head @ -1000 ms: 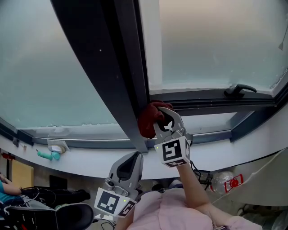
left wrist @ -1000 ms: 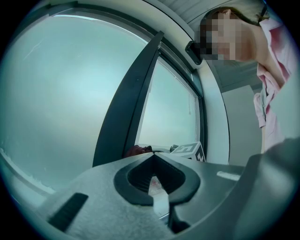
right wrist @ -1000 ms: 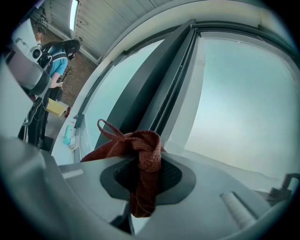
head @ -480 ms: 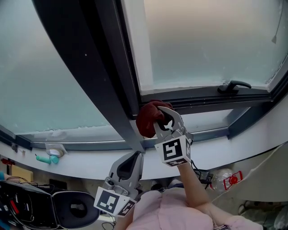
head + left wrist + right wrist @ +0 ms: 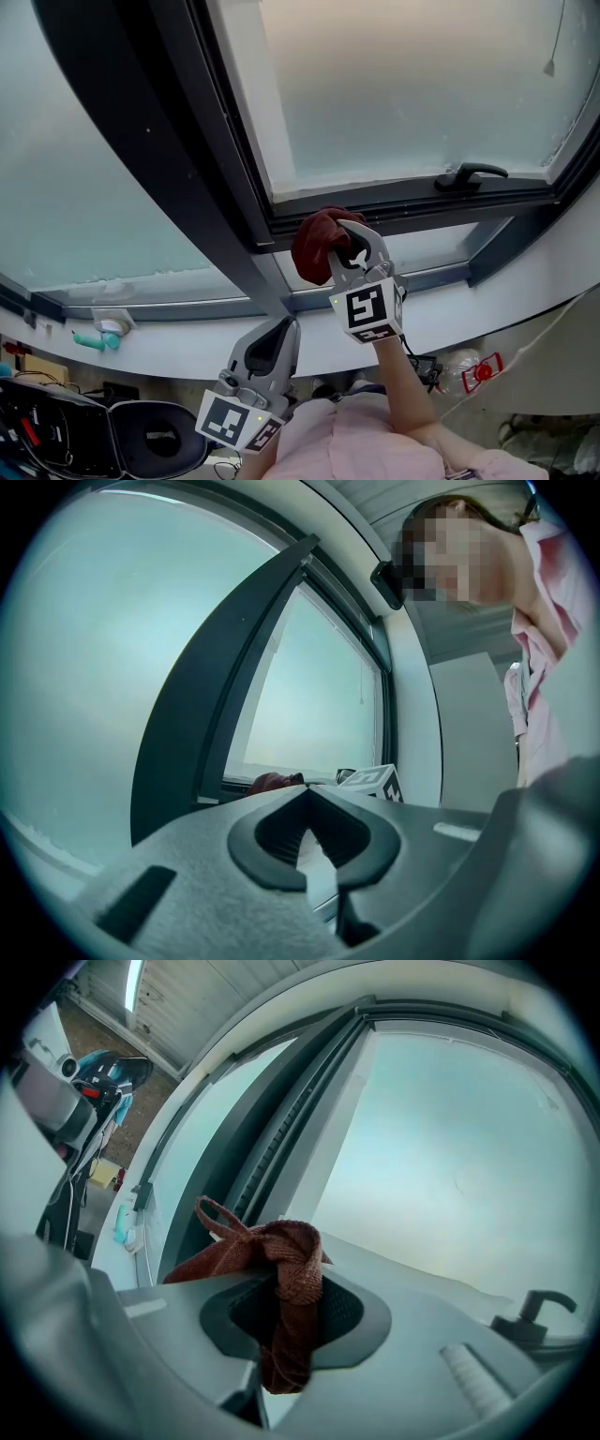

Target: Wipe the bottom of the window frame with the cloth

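In the head view, your right gripper (image 5: 345,239) holds a dark red cloth (image 5: 314,246) at the bottom rail of the window frame (image 5: 422,208), just beside the dark upright post (image 5: 187,159). Your left gripper (image 5: 279,330) hangs low by your body, well apart from the window. In the left gripper view, its jaws meet with nothing between them. In the right gripper view, the jaws are clamped on the cloth's bunched middle.

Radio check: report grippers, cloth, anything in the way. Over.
Right gripper shut on cloth, at window frame bottom. Left gripper shut, empty, low. Window handle sits farther right.
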A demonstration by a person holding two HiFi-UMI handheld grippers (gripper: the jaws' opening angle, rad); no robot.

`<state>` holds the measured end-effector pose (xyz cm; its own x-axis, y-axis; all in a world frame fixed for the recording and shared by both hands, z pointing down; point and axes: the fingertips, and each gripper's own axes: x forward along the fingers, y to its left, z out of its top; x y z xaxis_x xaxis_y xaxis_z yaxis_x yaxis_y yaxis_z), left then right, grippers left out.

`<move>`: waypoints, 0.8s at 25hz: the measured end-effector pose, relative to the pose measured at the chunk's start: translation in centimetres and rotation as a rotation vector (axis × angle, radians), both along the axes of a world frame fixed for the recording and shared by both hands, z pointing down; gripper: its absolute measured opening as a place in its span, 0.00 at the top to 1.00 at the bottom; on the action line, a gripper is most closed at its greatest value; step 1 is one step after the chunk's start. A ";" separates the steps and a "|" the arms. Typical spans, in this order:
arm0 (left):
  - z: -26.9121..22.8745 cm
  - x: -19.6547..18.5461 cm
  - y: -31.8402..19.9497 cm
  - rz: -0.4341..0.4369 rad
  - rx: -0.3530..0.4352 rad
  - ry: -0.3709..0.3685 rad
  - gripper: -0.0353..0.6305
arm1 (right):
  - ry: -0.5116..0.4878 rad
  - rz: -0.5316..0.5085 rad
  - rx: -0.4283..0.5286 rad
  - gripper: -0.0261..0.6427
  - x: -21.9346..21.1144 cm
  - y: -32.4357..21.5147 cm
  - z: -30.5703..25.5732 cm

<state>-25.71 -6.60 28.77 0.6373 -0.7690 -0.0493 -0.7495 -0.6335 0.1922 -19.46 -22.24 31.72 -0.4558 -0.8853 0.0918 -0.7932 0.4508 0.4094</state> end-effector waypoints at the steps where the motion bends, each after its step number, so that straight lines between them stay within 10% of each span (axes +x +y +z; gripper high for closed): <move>1: 0.0 0.4 0.0 0.005 -0.001 0.000 0.95 | -0.002 0.003 -0.001 0.85 0.4 0.0 0.0; 20: -0.3 5.2 -0.9 0.006 -0.003 0.011 0.95 | -0.006 -0.022 -0.005 0.85 4.4 -0.2 0.0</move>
